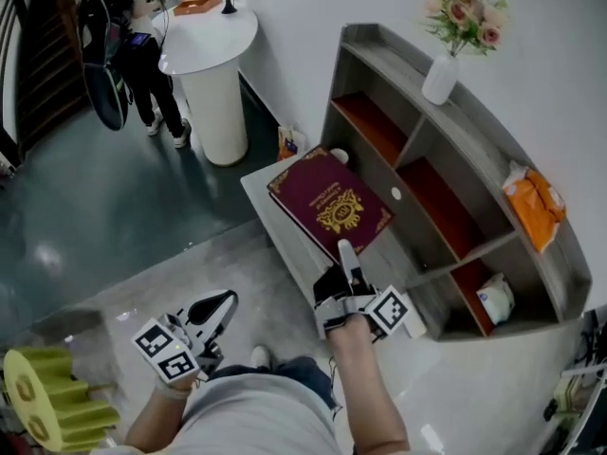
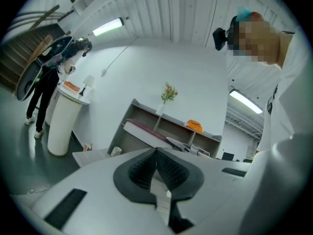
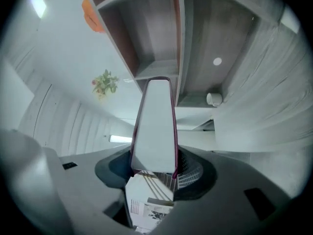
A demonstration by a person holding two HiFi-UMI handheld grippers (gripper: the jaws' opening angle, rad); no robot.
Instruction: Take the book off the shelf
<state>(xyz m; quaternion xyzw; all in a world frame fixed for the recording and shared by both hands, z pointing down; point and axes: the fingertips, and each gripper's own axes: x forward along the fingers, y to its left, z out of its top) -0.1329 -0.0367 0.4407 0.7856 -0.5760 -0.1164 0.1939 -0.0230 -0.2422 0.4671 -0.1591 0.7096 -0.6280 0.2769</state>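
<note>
One gripper carries the load: the right gripper (image 1: 347, 271) is clamped on the near page edge of the maroon book (image 1: 330, 202), its jaws held apart only by the thickness of the block. That probably explains why the book juts out flat and cover-up, clear of the shelf (image 1: 474, 121) and over the low grey platform (image 1: 261, 192) in front of it. The left gripper (image 1: 220, 306) (down by the person's waist) has its jaws closed together on nothing, apparently parked out of the way since a single grip seems enough.
</note>
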